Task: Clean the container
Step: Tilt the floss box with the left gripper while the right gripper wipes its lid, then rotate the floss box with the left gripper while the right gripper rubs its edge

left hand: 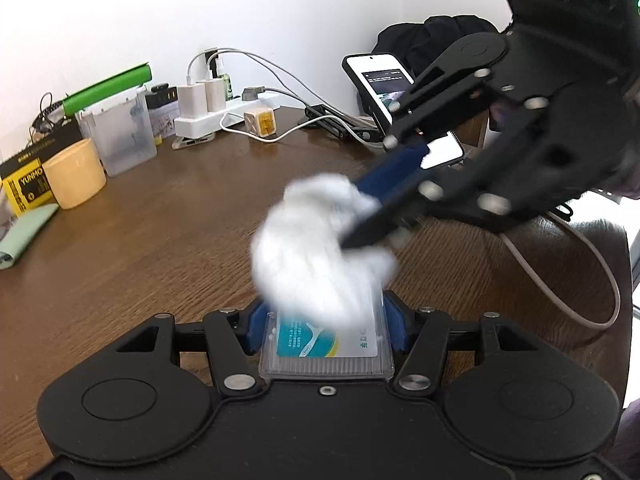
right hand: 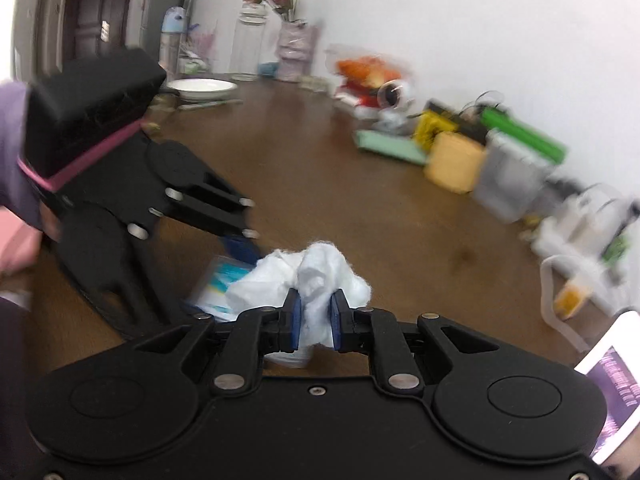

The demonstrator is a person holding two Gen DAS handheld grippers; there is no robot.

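Note:
My left gripper (left hand: 326, 330) is shut on a small clear plastic container (left hand: 326, 354) with a teal and white label, held above the brown table (left hand: 160, 240). My right gripper (right hand: 315, 318) is shut on a crumpled white tissue (right hand: 316, 276) and presses it onto the container's top. In the left wrist view the tissue (left hand: 316, 252) is blurred and covers the far part of the container, with the right gripper (left hand: 362, 216) coming in from the upper right. In the right wrist view the container (right hand: 218, 280) shows left of the tissue, held by the left gripper (right hand: 240, 240).
Along the wall stand a yellow cup (left hand: 76, 174), a clear box (left hand: 120, 136), a yellow-black carton (left hand: 28, 184), a green tube (left hand: 108, 88), a power strip with chargers (left hand: 216, 114) and cables. A phone on a stand (left hand: 380, 84) is at right. A white bowl (right hand: 202, 88) and flower vases (right hand: 294, 52) stand far off.

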